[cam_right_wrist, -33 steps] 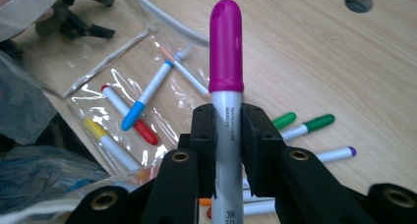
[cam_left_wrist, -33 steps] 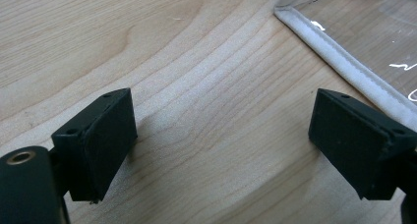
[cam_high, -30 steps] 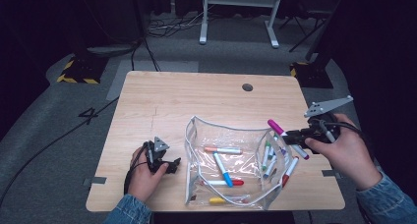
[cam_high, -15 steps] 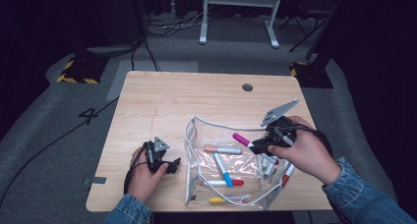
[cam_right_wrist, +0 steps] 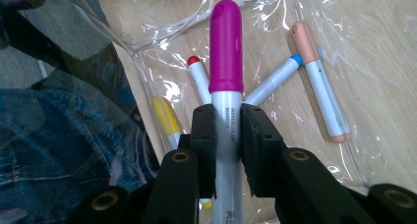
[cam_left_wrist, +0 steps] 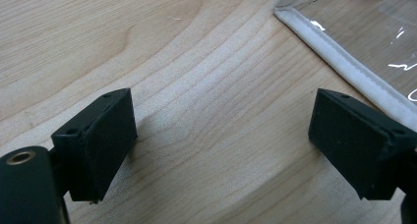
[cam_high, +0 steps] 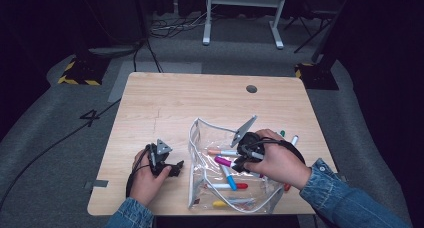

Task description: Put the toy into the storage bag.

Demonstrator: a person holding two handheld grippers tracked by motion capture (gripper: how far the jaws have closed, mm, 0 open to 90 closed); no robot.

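Pale wood-grain table [cam_high: 175, 108], broad and bare across its far half. Lying on it toward five o'clock, clear plastic zip pouch with a white fabric edge [cam_high: 192, 153], mouth open, several markers inside. At seven o'clock on the tabletop, resting beside that white edge: black left gripper [cam_high: 172, 169], jaws spread wide over bare wood with nothing between them, pouch rim [cam_left_wrist: 339, 62] running past at two o'clock in the left gripper view. Over the pouch, black right gripper [cam_high: 235, 165], clamped on a grey-barrelled marker with a magenta cap [cam_right_wrist: 226, 76], pads pressing the barrel just below the cap, cap pointing to twelve o'clock in the right gripper view. Beneath it inside the plastic: peach-capped marker [cam_right_wrist: 317, 81] at two o'clock, blue-tipped marker [cam_right_wrist: 275, 79] just right of the magenta one, red-tipped marker [cam_right_wrist: 199, 79] just left, yellow-capped marker [cam_right_wrist: 164, 116] at nine o'clock. Held marker above the pouch's contents; contact with the plastic not clear.
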